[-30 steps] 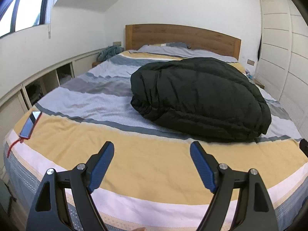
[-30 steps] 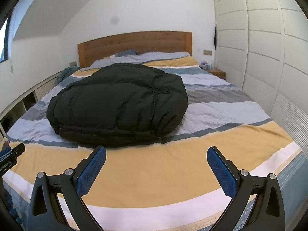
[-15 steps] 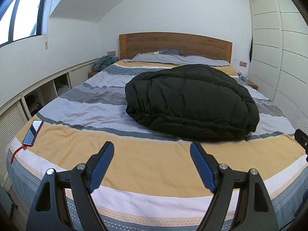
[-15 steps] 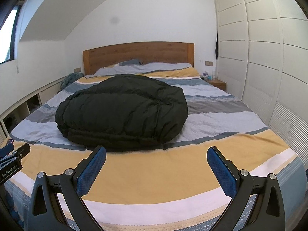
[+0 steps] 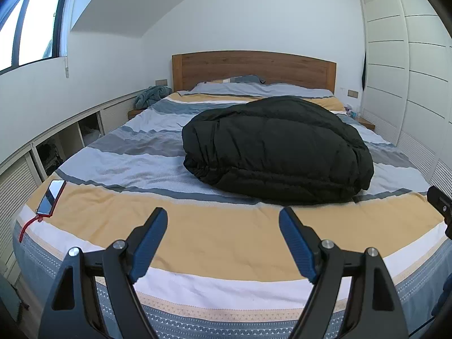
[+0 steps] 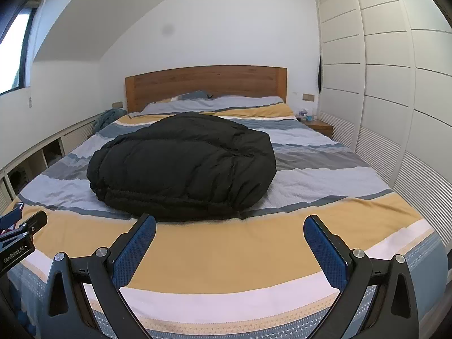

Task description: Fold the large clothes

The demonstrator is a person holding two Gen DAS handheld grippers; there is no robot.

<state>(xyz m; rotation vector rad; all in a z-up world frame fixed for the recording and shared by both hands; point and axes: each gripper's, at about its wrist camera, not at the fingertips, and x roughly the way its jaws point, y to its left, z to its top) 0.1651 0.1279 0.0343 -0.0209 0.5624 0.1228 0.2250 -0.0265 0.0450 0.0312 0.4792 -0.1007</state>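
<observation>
Left wrist view: the left hand-held gripper (image 5: pixel 223 223) gapes wide over the bed (image 5: pixel 214 240), holding nothing; the folded black coat (image 5: pixel 276 155) lies at twelve o'clock; a phone (image 5: pixel 51 193) at nine; the right hand-held gripper (image 6: pixel 229 230) likewise spread, empty.

A striped bedspread (image 5: pixel 197 234) in yellow, grey and blue covered the bed, wooden headboard (image 5: pixel 254 69) behind. A red-cased phone (image 5: pixel 51 193) lay near the foot's left corner. A teal blanket (image 5: pixel 152 94) sat crumpled by the wall; white wardrobe doors (image 6: pixel 395 84) lined the right.
</observation>
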